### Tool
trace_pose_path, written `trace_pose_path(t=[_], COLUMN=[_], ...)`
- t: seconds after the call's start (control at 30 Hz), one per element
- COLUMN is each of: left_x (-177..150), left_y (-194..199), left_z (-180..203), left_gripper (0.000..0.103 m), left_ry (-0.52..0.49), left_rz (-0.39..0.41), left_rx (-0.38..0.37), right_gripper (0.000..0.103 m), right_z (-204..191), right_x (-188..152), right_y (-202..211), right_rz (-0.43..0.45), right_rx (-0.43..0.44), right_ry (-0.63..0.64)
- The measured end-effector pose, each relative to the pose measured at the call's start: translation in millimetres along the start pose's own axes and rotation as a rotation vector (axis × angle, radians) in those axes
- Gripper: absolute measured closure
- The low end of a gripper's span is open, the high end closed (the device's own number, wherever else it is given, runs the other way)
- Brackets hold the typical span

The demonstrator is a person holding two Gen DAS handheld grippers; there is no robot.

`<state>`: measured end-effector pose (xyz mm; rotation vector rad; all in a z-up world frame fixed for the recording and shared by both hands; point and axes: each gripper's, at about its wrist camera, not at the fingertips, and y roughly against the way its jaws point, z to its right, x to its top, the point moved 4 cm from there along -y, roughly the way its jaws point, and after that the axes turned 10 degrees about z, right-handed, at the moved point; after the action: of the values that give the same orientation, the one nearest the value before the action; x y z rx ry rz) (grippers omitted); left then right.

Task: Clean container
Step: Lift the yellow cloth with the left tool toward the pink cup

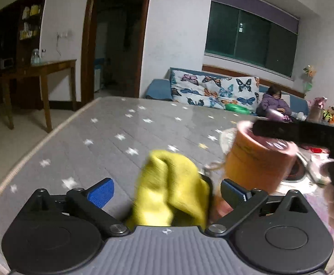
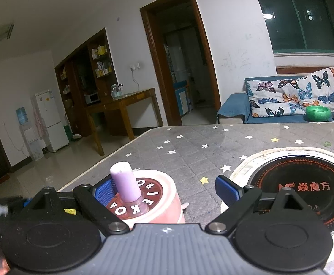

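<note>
The left gripper point(image 1: 167, 191) has its fingers spread wide, the yellow cloth point(image 1: 171, 190) lying loose between them, touching neither blue pad. The right gripper point(image 2: 167, 190) also looks released: the pink container point(image 2: 153, 197) stands just inside its left finger, at about nine o'clock from the midpoint, the far pad well clear. The container sits on the star-patterned worktop point(image 2: 189, 149), beside the cooktop point(image 2: 302, 188) at three o'clock. Wiping looks finished or paused; no residue is discernible.
</note>
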<state>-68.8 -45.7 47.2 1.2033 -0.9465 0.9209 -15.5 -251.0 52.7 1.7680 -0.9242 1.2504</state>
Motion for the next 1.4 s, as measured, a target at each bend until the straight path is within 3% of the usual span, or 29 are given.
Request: trace_pose_path(t=[0.17,0.43,0.6,0.77,0.93,1.07,1.17,1.27,1.4], left_x=[-20.5,-37.5,-32.9,-35.4,-34.4,-32.8,-31.4,-31.9,-31.3], left_y=[-11.4,-36.2,-37.0,-33.8,-39.6,-40.1,-40.7,-45.1,-43.6], left_z=[26.8,14.2,8.8,3.5,-0.8,0.7,0.7,-0.3,-1.4], left_gripper=[0.002,0.019,0.050,0.065,0.062,0.054,0.055,0.072,0.084], left_ry=[-0.179,-0.142,-0.196,-0.206,-0.228,-0.175,-0.162,-0.166,-0.178], left_rz=[0.031,-0.050,-0.015,-0.007,-0.020,-0.026,-0.016,-0.024,-0.019], left_rx=[0.078,0.120,0.138,0.131,0.105,0.091,0.085,0.067,0.014], right_gripper=[0.010,0.010,0.010,0.011,0.015,0.019,0.021,0.027,0.031], right_z=[-2.0,-2.7,-4.2,-6.9,-11.9,-18.0,-21.5,-24.1,-26.3], right_x=[-0.3,-1.2,-0.5,0.0,2.5,4.1,5.7,5.9,5.7], right_y=[2.0,3.3,4.6,5.1,6.6,7.7,7.6,4.9,3.3], right_rz=[0.000,0.003,0.003,0.003,0.004,0.007,0.007,-0.003,-0.012], right_rx=[-0.001,0.001,-0.002,-0.007,-0.008,-0.003,0.004,0.015,0.031], right_ry=[0.004,-0.003,-0.004,0.005,0.020,0.037,0.046,0.047,0.036])
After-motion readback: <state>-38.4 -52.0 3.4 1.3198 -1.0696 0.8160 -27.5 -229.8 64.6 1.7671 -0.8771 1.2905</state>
